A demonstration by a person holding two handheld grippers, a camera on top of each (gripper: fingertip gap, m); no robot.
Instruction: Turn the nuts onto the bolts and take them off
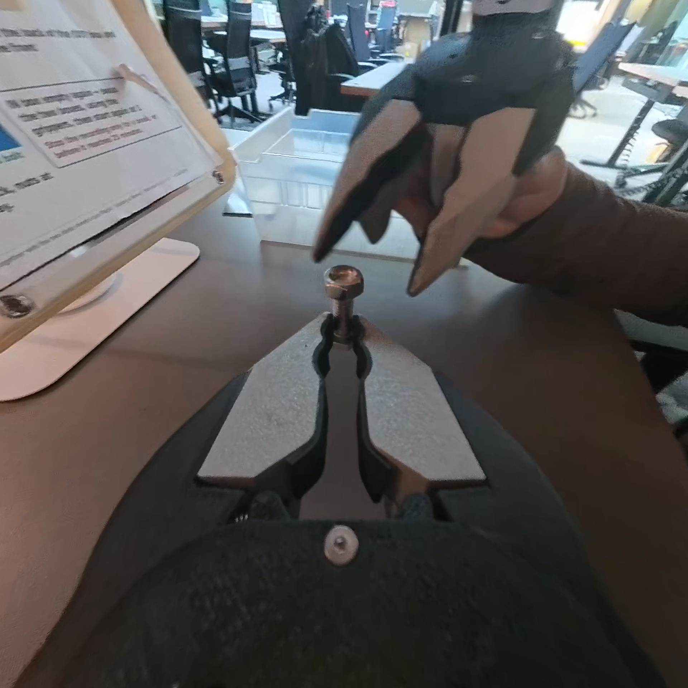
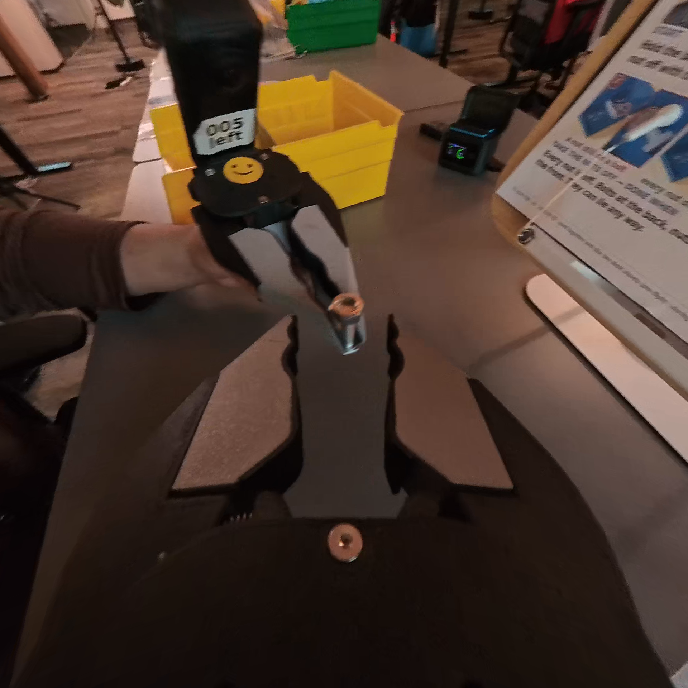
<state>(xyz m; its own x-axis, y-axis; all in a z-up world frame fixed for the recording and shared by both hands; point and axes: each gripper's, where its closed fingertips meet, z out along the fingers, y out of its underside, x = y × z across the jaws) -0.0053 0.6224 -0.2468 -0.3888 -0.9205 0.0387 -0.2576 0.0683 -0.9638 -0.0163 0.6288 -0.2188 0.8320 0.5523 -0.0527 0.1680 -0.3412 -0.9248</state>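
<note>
While my left gripper [image 1: 341, 327] pinches a steel bolt [image 1: 341, 316] above the dark table [image 1: 223, 335], its nut [image 1: 343, 282] at the far end, my right gripper [image 1: 366, 273] hovers spread just beside that nut, near a yellow bin [image 2: 335, 141].

Shiny metal bolt [image 1: 343, 303]; glossy yellow plastic bin [image 2: 335, 137]

Left gripper [image 1: 341, 327] pinched narrow, right gripper [image 2: 342, 324] spread wide, tips angled down just beyond left's jaws
</note>
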